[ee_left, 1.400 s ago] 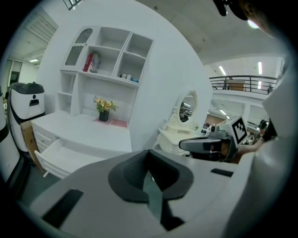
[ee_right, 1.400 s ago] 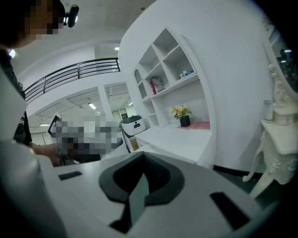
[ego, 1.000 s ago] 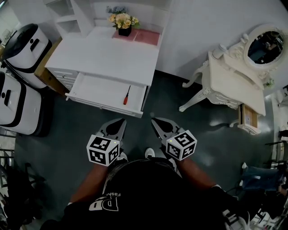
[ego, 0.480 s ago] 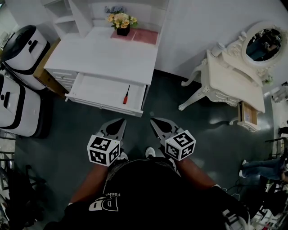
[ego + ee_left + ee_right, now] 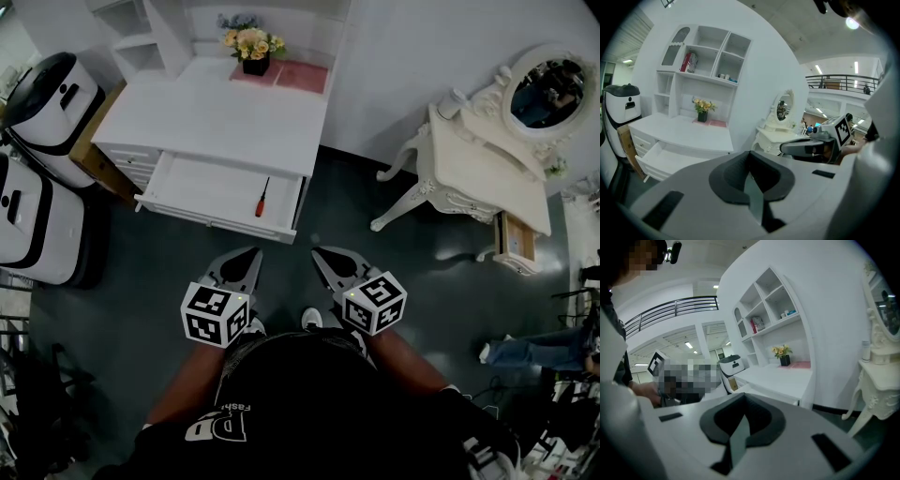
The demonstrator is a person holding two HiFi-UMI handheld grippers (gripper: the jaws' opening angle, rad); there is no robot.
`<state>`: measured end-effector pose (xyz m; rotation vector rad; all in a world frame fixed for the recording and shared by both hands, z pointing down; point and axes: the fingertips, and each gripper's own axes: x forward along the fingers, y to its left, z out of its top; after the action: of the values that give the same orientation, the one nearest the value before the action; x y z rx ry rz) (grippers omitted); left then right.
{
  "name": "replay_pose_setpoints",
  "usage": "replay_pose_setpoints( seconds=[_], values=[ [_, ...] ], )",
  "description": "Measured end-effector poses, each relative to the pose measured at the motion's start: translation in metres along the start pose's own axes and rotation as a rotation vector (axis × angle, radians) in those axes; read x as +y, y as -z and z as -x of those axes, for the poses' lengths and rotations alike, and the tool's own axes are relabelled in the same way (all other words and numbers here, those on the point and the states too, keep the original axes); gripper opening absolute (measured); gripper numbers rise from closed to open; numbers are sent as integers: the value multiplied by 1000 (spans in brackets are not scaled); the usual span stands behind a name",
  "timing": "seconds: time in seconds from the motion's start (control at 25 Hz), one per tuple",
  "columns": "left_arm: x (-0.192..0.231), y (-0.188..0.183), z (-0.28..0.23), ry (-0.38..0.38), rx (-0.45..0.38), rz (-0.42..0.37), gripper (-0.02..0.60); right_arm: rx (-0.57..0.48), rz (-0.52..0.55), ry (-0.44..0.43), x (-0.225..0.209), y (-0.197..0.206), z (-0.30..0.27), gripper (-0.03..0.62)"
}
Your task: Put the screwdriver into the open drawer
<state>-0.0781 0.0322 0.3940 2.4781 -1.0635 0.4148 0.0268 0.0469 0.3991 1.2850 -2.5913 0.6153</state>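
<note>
Red-handled and slim, the screwdriver (image 5: 262, 198) lies inside the open drawer (image 5: 202, 183) of the white desk (image 5: 216, 117) in the head view, toward the drawer's right end. The task looks done as far as placing goes. That probably explains why the left gripper (image 5: 247, 255) and right gripper (image 5: 323, 254) hang side by side close to the person's body, well apart from the drawer, over dark grey floor (image 5: 169, 272). A vase of flowers (image 5: 251, 43) on a pink mat (image 5: 302, 76) stands at the back of the desk. An ornate cream vanity table (image 5: 483, 169) with an oval mirror (image 5: 547, 90) sits to the right, and white-and-black machines (image 5: 52, 94) stand to the left. The left gripper view shows its jaws pressed together with nothing between them. Beyond them are the pulled-out drawer, a shelf unit (image 5: 705, 51) and the other gripper at the right. The right gripper view likewise shows jaws fully closed and empty, pointing toward the desk edge, with a railed balcony (image 5: 670, 308) high in the bright hall.
</note>
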Motion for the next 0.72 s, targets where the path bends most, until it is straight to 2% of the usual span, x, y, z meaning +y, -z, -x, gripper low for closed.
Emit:
replay_pose_setpoints(
  seconds=[0.72],
  values=[
    [-5, 2, 1, 1, 5, -2, 15, 8, 14, 1, -1, 0, 5, 8]
  ],
)
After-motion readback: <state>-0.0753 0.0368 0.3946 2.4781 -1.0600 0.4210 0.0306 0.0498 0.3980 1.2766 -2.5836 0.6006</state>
